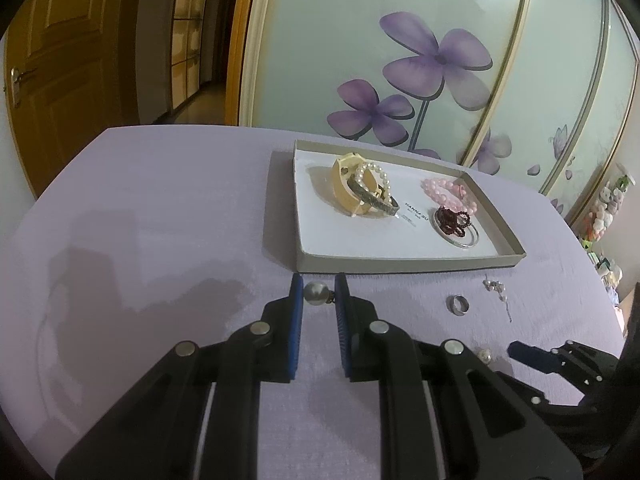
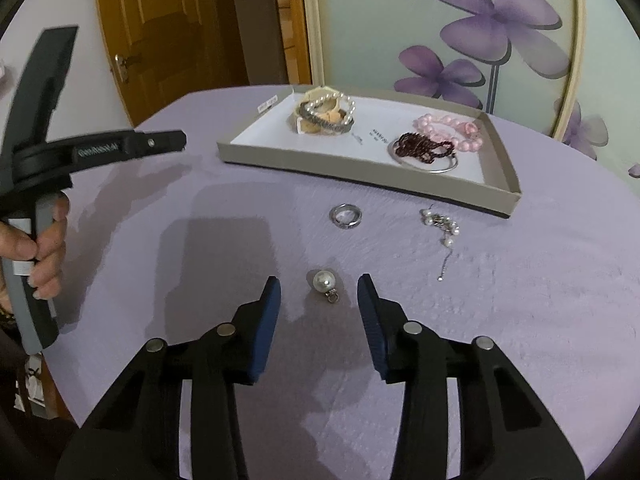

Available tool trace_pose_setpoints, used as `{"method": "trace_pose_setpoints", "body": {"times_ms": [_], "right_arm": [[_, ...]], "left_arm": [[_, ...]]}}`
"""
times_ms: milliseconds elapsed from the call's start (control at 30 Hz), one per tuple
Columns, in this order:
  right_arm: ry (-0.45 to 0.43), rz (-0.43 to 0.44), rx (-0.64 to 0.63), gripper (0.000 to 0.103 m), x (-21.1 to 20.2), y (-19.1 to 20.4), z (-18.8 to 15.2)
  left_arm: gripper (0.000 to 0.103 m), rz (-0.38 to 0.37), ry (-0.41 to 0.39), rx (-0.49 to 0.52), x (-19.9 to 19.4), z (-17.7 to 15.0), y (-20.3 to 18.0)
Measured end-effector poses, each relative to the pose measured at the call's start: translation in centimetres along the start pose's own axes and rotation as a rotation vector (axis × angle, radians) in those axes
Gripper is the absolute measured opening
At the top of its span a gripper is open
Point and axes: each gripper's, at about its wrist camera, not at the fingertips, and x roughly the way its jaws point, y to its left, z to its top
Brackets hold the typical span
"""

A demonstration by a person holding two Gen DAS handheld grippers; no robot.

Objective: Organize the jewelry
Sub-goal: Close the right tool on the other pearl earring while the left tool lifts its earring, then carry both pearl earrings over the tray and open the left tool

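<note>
In the right wrist view, a hand (image 2: 44, 248) at the far left grips the handle of the left gripper (image 1: 319, 285). That gripper is raised clear of the surface (image 2: 520, 300) and well left of the tray (image 2: 360, 178). Its own camera shows the pads pressed nearly together, pinching a held pearl drop (image 1: 316, 293). The small metal cap appears to sit against the right-hand pad, though the detail is too small to confirm. Further right, the right gripper (image 2: 319, 280) is angled down at the surface with jaws spread and nothing touching the pads. A loose pearl drop (image 2: 322, 281) lies on the surface between the two fingertips, apart from both and slightly nearer the left pad. Its axis runs roughly along the gripper's pointing line, with the metal loop toward the gripper. The right gripper is by far the nearer, so closing on it should need little repositioning. Beyond lie a ring (image 2: 336, 216) and, further right, a pearl cluster earring (image 2: 440, 222), both outside the tray.
</note>
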Motion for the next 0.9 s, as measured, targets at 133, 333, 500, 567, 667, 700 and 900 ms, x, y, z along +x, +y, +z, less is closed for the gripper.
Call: {"method": "trace_pose_setpoints", "body": {"times_ms": [133,333,500,567,667,700,900], "right_arm": [[0.029,-0.012,-0.009,0.032,0.9,0.3,0.2],[0.047,-0.033,-0.021,0.019,1.8,0.4,0.3],[0.049,-0.03,-0.005,0.014,1.7,0.0,0.3],[0.041,-0.031,0.008,0.014,1.3,-0.4,0.4],[-0.003,-0.039,0.031,0.014,0.1,-1.1,1.1],[-0.024,-0.044,0.04,0.014,-0.5,-1.3,1.4],[-0.121,-0.074,0.065,0.014,-3.3,-2.7,2.8]], "left_arm": [[0.016,0.002,-0.004,0.0,-0.1,0.1,0.1],[0.016,0.003,-0.005,-0.003,-0.1,0.3,0.3],[0.016,0.002,-0.005,-0.002,-0.1,0.3,0.2],[0.016,0.0,-0.006,-0.001,-0.1,0.4,0.2],[0.016,-0.002,-0.009,-0.001,-0.1,0.8,0.1],[0.016,-0.002,-0.011,-0.001,-0.1,0.9,0.0],[0.016,-0.025,-0.027,0.018,0.4,2.3,-1.5]]}}
